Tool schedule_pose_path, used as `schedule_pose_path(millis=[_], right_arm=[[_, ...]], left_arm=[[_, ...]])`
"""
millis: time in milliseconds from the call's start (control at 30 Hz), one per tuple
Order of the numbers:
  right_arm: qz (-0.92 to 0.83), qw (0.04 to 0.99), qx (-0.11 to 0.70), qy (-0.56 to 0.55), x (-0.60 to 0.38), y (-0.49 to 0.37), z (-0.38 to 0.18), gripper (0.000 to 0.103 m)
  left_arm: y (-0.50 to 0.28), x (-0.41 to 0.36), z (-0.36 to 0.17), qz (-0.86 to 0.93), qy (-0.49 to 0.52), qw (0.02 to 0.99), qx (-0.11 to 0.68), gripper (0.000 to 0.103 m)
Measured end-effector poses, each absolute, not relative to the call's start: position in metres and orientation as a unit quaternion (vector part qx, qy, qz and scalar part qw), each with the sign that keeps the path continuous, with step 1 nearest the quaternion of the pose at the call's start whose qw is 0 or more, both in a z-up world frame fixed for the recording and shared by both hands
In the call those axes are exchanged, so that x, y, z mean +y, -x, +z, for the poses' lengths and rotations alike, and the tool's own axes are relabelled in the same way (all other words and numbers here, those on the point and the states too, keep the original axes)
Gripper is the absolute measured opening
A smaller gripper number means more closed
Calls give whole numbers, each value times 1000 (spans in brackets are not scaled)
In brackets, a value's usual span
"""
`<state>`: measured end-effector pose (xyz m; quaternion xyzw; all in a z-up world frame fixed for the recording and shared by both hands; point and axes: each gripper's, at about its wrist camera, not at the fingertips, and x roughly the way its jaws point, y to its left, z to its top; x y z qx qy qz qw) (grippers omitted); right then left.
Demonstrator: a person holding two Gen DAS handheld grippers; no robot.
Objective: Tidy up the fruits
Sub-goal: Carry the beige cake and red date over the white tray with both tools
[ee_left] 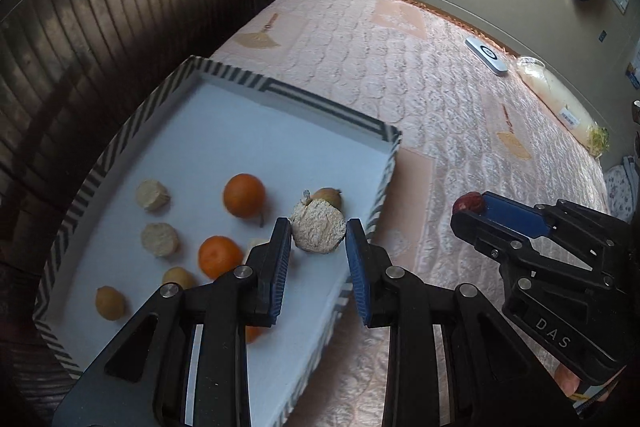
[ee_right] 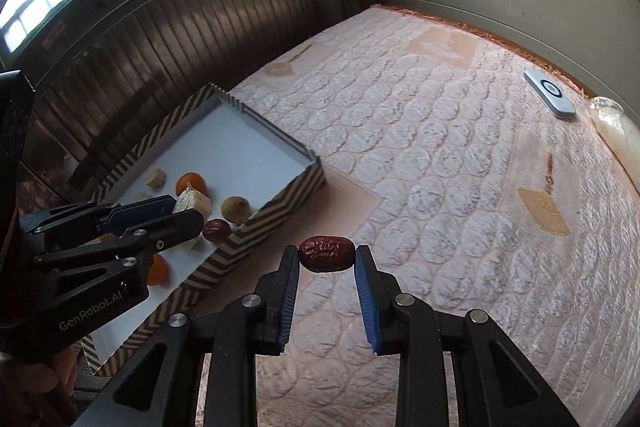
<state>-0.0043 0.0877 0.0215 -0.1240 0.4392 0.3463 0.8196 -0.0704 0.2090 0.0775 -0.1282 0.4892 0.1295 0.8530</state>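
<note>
A striped-rim box [ee_left: 384, 135] with a white floor lies on the bed; it also shows in the right wrist view [ee_right: 280, 203]. In it lie two oranges [ee_left: 244, 195], pale round pieces [ee_left: 152, 195], small yellow fruits [ee_left: 109, 302] and a brown fruit [ee_right: 236, 209]. My left gripper [ee_left: 318, 239] holds a rough beige chunk [ee_left: 318, 229] between its fingertips above the box; it also shows in the right wrist view [ee_right: 184, 213]. My right gripper [ee_right: 326, 255] is shut on a red date [ee_right: 326, 253] above the bed, right of the box; it also shows in the left wrist view [ee_left: 474, 209]. Another date [ee_right: 217, 229] lies in the box.
The pink quilted bed cover [ee_right: 440, 167] spreads to the right. A white flat device [ee_right: 550, 98] and a plastic-wrapped bundle [ee_left: 560, 99] lie by the far wall. A dark slatted panel [ee_left: 100, 27] stands left of the box.
</note>
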Motion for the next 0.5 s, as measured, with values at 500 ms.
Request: schedule_pose_path(millis=[500], right_arm=[[421, 776, 428, 192, 179, 44, 8, 27]], left_arm=[[123, 270, 61, 196, 164, 832, 492, 27]])
